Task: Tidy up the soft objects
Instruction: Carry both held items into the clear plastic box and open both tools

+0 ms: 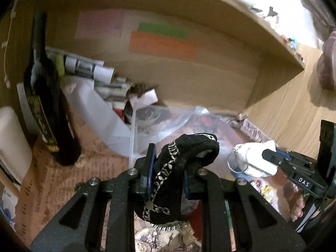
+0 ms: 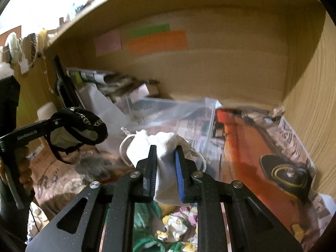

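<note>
Two soft pouches held up in front of the shelf, one in each of my grippers.

My left gripper [image 1: 166, 168] is closed on a black pouch [image 1: 184, 157] with pale chain trim; it droops over and under the jaws, so I judge it light and limp, best pinched through a thick fold, not by the trim. My right gripper [image 2: 166, 168] is closed on a white drawstring bag [image 2: 166, 147], bunched between the blue pads [image 2: 179, 176]; it looks just as light and squashy, and the loose cord [image 2: 124, 149] could snag. Ahead of both lies a shelf floor lined with newspaper [image 2: 241, 138], a clear plastic bag [image 2: 174, 109] straight ahead, a dark bottle [image 1: 46, 96] far left of my left gripper. More bright cloth [image 2: 174, 226] lies below my right gripper.
</note>
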`<action>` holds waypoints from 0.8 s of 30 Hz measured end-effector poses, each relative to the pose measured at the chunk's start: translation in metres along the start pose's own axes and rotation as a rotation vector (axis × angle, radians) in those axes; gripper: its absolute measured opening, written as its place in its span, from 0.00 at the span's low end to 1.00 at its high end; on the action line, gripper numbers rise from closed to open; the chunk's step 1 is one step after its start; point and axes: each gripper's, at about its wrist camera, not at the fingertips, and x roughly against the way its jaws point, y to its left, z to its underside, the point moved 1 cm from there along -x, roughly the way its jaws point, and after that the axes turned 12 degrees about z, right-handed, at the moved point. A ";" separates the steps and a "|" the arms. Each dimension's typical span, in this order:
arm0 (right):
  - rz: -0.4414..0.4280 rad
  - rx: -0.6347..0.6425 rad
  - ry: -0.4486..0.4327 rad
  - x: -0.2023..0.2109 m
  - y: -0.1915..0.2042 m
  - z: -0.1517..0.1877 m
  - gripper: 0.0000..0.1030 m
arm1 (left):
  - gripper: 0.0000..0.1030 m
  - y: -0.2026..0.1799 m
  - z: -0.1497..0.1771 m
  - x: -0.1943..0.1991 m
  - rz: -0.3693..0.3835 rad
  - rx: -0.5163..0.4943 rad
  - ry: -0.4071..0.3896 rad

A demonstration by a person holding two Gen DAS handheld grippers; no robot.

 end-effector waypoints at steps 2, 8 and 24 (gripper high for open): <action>-0.002 -0.002 -0.035 0.006 0.000 -0.008 0.14 | 0.20 -0.004 -0.007 0.003 0.004 -0.015 -0.017; 0.003 0.000 -0.110 0.013 -0.001 -0.028 0.14 | 0.20 -0.014 -0.030 -0.002 -0.003 -0.050 -0.055; 0.037 0.054 -0.052 -0.044 0.005 -0.060 0.14 | 0.20 0.016 -0.066 -0.082 -0.075 -0.042 0.038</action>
